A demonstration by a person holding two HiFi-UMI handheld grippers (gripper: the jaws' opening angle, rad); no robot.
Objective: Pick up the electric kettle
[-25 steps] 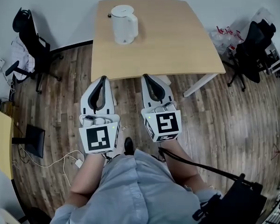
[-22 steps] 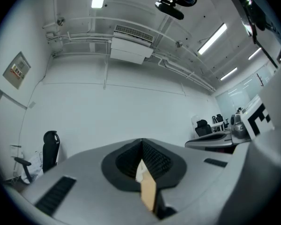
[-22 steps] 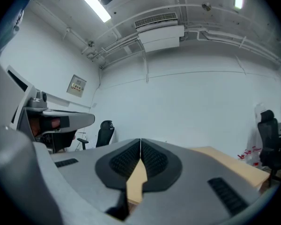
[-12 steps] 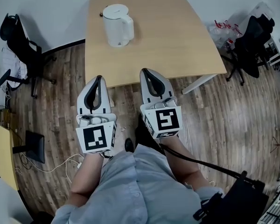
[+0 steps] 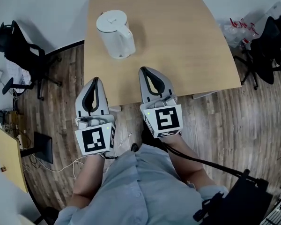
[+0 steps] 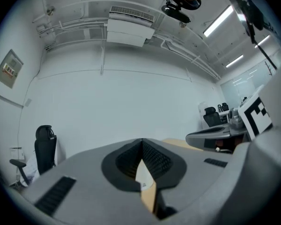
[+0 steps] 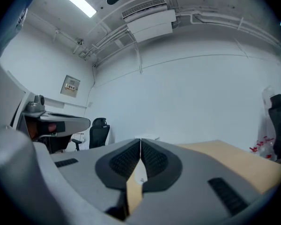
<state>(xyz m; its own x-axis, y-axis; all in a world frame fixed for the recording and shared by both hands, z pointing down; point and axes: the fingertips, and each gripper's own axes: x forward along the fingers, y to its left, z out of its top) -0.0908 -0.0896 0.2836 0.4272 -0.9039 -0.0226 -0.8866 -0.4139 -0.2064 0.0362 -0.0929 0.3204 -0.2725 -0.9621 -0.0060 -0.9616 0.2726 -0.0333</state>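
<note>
A white electric kettle (image 5: 116,34) stands upright on the wooden table (image 5: 178,46), near its back left, lid on and handle toward the near right. My left gripper (image 5: 95,80) hovers at the table's near edge, short of the kettle, jaws pressed together with nothing in them. My right gripper (image 5: 146,71) reaches over the near edge, to the right of the kettle and nearer me, also shut and empty. In the left gripper view (image 6: 141,142) and the right gripper view (image 7: 140,142) the tips meet; only a sliver of white kettle shows through the gap behind them.
Black office chairs stand at the left (image 5: 18,50) and far right (image 5: 267,41) on the wood floor. A second desk corner (image 5: 9,158) and a monitor (image 5: 41,146) sit at lower left, with cables (image 5: 70,163) on the floor. A white wall runs behind the table.
Both grippers have come forward together toward the table; the right one now reaches over its near edge. The kettle looks closer and larger. Both jaws stayed shut.
</note>
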